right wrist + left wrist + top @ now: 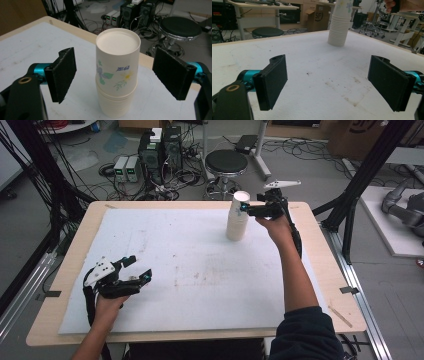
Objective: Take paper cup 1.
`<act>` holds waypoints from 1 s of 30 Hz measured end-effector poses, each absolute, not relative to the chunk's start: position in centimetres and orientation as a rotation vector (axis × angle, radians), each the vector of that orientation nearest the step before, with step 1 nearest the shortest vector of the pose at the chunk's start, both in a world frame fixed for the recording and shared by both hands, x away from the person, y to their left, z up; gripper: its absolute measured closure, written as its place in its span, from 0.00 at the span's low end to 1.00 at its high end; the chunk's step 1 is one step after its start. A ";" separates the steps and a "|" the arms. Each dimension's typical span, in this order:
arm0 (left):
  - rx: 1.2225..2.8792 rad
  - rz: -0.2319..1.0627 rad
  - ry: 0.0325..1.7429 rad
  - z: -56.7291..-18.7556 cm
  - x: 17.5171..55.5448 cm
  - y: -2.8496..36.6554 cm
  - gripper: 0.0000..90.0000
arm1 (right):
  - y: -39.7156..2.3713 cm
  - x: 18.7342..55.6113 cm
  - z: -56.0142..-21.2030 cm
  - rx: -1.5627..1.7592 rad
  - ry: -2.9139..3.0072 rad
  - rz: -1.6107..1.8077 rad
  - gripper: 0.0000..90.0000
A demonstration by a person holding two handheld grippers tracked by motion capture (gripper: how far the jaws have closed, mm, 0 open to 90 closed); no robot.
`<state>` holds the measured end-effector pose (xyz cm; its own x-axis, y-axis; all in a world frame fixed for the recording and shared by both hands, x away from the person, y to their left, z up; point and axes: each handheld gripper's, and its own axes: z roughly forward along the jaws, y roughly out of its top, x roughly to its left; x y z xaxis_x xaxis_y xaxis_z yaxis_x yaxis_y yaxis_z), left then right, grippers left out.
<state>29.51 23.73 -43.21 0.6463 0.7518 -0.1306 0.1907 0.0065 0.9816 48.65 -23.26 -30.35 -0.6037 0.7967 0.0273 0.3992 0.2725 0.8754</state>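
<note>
We're barely started: the stack of paper cups (237,217) sits upside down at the far right of the table (65,270), untouched. Our right gripper (115,75) straddles the top cup, jaws wide (no contact yet). Left gripper (329,85) waits open, near left.

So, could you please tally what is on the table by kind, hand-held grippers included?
Stack of upside-down paper cups: 1
White mat: 1
Hand-held grippers: 2, left hand-held gripper, right hand-held gripper
Total: 4
</note>
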 end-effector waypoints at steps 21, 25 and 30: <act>1.529 0.527 0.821 -43.2 29.6 23.8 0.18 | -21.3 51.8 -32.6 1.135 2.161 1.249 0.22; 1.526 0.528 0.823 -43.3 29.6 23.9 0.18 | -20.9 52.2 -32.9 1.130 2.157 1.252 0.23; 1.532 0.528 0.829 -43.3 29.6 23.9 0.18 | -20.4 52.6 -33.0 1.118 2.154 1.253 0.28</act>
